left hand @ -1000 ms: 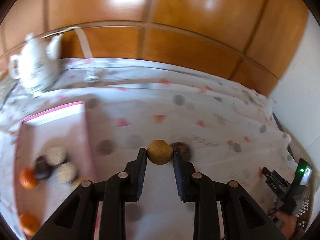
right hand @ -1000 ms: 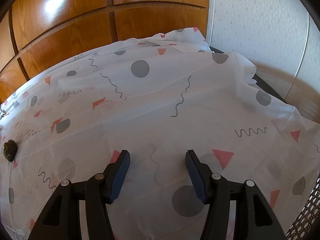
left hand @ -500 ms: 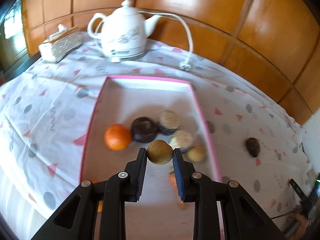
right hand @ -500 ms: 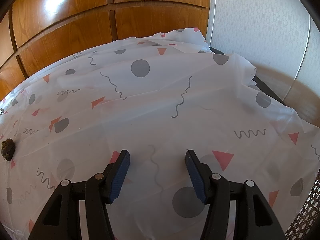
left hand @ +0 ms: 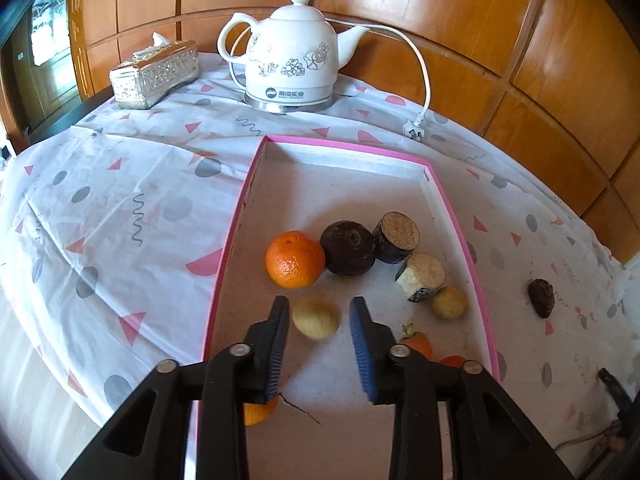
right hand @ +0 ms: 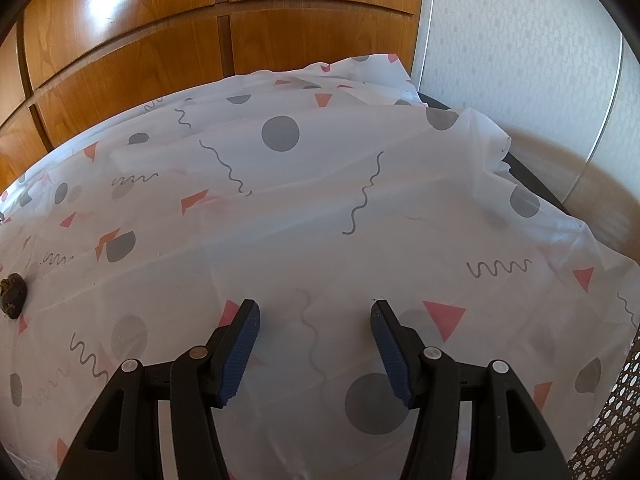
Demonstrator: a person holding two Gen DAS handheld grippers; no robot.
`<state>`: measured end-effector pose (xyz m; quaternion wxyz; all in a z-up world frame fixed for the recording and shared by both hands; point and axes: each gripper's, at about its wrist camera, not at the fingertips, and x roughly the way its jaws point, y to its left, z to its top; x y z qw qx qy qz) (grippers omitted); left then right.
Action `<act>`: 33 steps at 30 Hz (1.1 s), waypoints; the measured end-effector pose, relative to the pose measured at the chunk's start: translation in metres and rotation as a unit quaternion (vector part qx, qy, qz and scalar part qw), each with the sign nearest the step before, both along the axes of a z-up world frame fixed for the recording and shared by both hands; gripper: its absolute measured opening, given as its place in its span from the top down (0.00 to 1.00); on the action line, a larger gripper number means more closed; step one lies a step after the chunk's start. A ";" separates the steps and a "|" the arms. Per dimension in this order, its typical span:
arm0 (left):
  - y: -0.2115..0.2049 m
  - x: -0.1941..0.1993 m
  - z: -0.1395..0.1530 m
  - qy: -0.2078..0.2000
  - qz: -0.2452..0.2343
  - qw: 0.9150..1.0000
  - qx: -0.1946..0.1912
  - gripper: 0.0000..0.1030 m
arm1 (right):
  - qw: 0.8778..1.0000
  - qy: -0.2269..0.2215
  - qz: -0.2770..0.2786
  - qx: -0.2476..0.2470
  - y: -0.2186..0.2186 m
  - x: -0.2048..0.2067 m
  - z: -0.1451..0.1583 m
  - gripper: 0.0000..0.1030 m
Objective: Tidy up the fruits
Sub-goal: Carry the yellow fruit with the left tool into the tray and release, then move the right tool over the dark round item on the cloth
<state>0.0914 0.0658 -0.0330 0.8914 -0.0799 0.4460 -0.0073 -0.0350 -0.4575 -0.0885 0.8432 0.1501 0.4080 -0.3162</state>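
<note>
My left gripper [left hand: 319,334] is open over the pink-rimmed tray [left hand: 228,240]. A yellowish round fruit [left hand: 315,317] sits between its fingers, free of both pads. In the tray lie an orange [left hand: 295,259], a dark round fruit [left hand: 348,248], two cut dark fruit pieces [left hand: 397,236] [left hand: 421,277], a small yellow fruit [left hand: 449,301] and more orange fruits [left hand: 418,343] partly hidden by the fingers. One dark wrinkled fruit [left hand: 541,297] lies on the cloth right of the tray; it also shows at the left edge of the right wrist view [right hand: 13,294]. My right gripper [right hand: 314,346] is open and empty above the cloth.
A white kettle [left hand: 291,65] with a cord and plug [left hand: 414,133] stands behind the tray. A silver tissue box [left hand: 154,74] is at the back left. Wood panelling runs behind the table. The cloth's edge [right hand: 540,220] falls off at the right by a wall.
My left gripper swung left from the cloth to over the tray with the yellowish fruit, then opened and let it go. The right gripper has hardly moved.
</note>
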 end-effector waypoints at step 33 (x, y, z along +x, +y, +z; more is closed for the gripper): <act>-0.009 -0.061 0.019 -0.033 0.006 0.999 0.005 0.45 | 1.000 0.003 0.000 0.000 0.001 -0.001 0.000 0.43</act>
